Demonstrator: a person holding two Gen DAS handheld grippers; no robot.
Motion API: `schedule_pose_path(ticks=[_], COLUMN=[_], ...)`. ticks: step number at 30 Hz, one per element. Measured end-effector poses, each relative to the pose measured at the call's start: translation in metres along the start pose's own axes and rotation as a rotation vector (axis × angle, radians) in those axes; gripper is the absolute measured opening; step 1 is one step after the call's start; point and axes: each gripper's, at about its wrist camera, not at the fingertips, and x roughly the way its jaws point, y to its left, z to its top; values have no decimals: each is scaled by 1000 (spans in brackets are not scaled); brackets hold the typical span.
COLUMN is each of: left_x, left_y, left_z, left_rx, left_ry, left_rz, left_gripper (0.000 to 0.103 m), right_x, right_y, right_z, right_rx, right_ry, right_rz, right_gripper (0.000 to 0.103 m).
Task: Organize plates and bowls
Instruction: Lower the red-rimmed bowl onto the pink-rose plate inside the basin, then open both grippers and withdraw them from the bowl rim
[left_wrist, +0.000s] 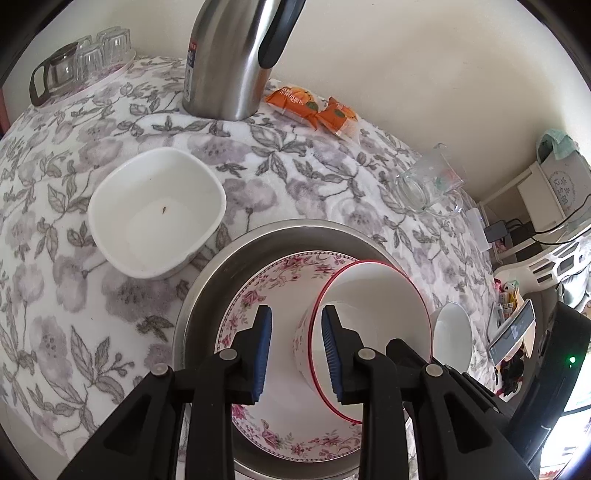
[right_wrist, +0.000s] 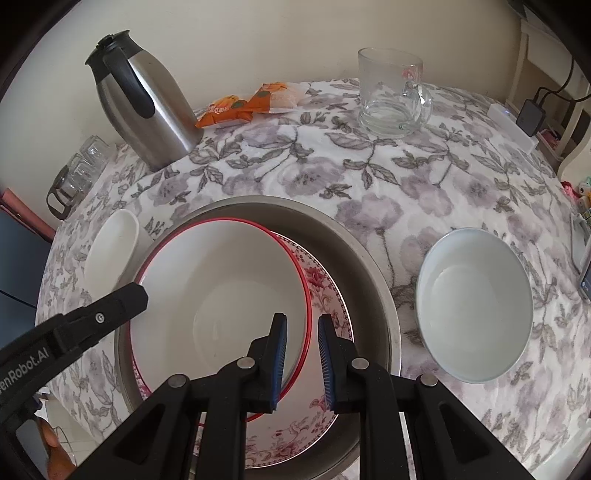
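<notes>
Step in hand: the red-rimmed bowl (right_wrist: 221, 295) was being set into the stack; it lay tilted on the floral plate (left_wrist: 258, 295), which sat inside the metal basin (left_wrist: 207, 280) on the table (left_wrist: 314, 177).
Right gripper (right_wrist: 302, 360): its fingers were nearly closed across the bowl's near rim, one pad inside the rim and one outside, so the bowl was judged to be held there.
Left gripper (left_wrist: 296, 356): its fingers stood a little apart astride the bowl's other rim, one inside and one outside the wall; a gap was seen at the outer pad, so the rim was judged not to be gripped.
Things yet unstacked: a square white dish (left_wrist: 157, 212) stood just beside the basin on the left, and a round white bowl (right_wrist: 474, 304) stood near it on the right.
Next move, as judged: the bowl would need to be lowered level onto the plate before the right fingers were parted, since a tilted release could let it rock or slide against the basin wall.
Left wrist view only: the bowl's outer wall and its tilt were shown, and the clutter beyond the table edge.
Right wrist view only: the bowl's full interior, the round white bowl whole, and the left gripper's finger at the far rim were shown.
</notes>
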Motion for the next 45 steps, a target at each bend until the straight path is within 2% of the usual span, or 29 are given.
schedule_pose_path(ticks=[16, 25, 32, 36, 38, 40, 42, 44, 45], left_x=[1, 2, -1, -4, -8, -12, -17, -20, -22], left_y=[4, 7, 6, 6, 5, 4, 2, 2, 2], left_z=[-1, -1, 0, 1, 2, 2, 3, 3, 4], left_rx=[-11, -23, -18, -15, -7, 4, 13, 19, 20], left_ry=[20, 28, 21, 15, 2, -10, -27, -35, -41], left_rz=[17, 30, 34, 43, 57, 71, 96, 129, 146], left_gripper=[29, 29, 29, 29, 29, 34, 48, 53, 54], right_x=[1, 2, 2, -6, -11, -18, -25, -30, -32], right_y=[22, 17, 9, 3, 1, -1, -2, -2, -2], right_z=[-3, -2, -1, 2, 4, 6, 7, 8, 9], right_rx=[-56, -39, 2, 20, 25, 32, 37, 35, 35], right_ry=[3, 17, 30, 21, 12, -2, -15, -22, -23], right_rz=[4, 20, 41, 52, 58, 56, 57, 60, 61], right_gripper=[22, 22, 32, 34, 42, 46, 49, 62, 63])
